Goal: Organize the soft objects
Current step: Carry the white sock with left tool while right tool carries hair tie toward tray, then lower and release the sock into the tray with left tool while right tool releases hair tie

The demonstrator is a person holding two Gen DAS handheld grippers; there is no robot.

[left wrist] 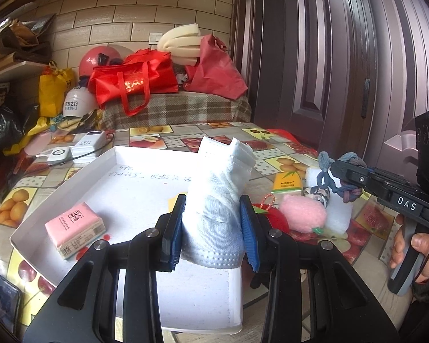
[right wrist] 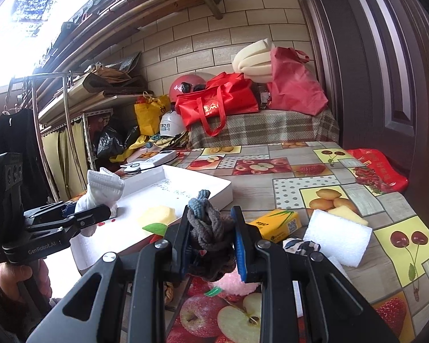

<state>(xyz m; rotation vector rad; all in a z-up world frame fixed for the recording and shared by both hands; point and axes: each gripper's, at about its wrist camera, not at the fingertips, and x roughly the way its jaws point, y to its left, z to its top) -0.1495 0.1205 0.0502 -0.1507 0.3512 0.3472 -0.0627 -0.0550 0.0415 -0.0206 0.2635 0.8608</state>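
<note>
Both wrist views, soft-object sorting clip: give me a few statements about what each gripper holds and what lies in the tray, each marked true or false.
1. The left gripper is shut on a white sock. True.
2. The right gripper is empty. False: it grips a knotted rope.
3. A pink tissue pack lies in the white tray. True.
4. The yellow tissue pack lies in the tray. False: it lies on the tablecloth.
</note>
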